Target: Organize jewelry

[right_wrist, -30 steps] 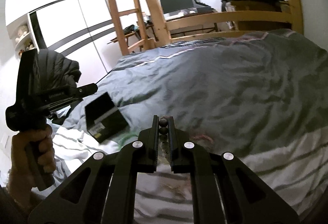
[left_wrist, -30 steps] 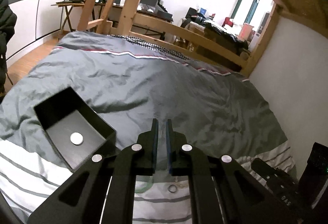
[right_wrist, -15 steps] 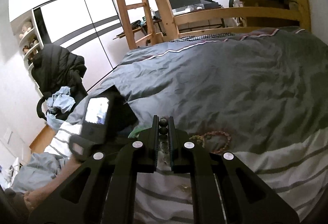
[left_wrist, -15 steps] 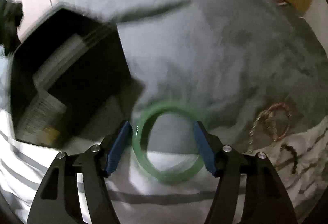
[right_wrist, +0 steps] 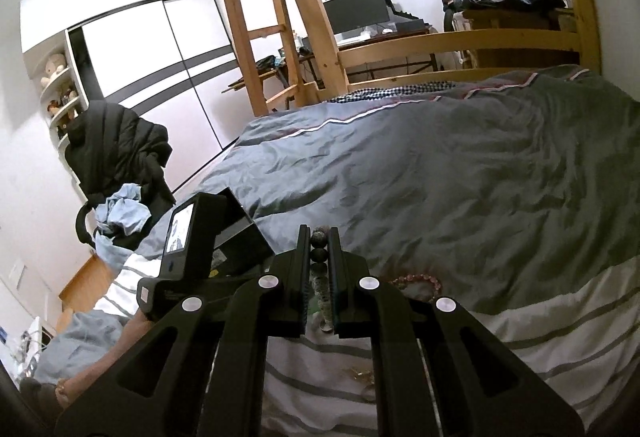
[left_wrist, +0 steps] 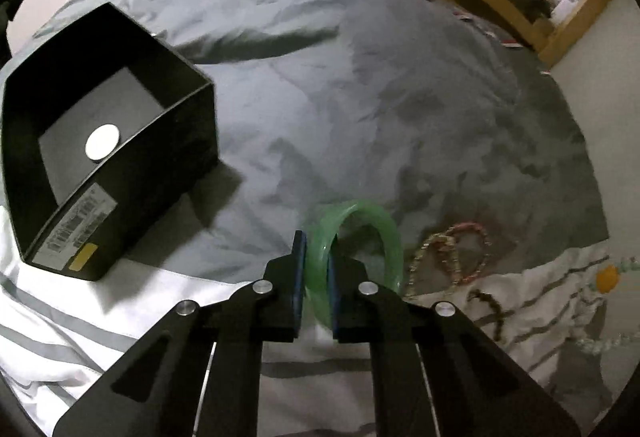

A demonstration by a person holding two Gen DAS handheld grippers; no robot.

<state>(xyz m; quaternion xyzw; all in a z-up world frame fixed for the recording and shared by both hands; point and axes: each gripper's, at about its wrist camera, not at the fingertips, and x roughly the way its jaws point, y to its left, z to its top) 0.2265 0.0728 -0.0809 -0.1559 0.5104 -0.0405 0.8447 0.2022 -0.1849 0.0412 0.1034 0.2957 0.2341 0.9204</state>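
My left gripper has just closed its jaws on the rim of the green bangle, which stands on edge on the bed, right of the black box. My right gripper is clamped tight on a string of dark beads, above the bed, also right of the box.

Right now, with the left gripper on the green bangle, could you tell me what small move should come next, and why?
Probably lift the bangle off the duvet and carry it left toward the open black box. The left gripper has just closed on its rim, and the box stands open close by.
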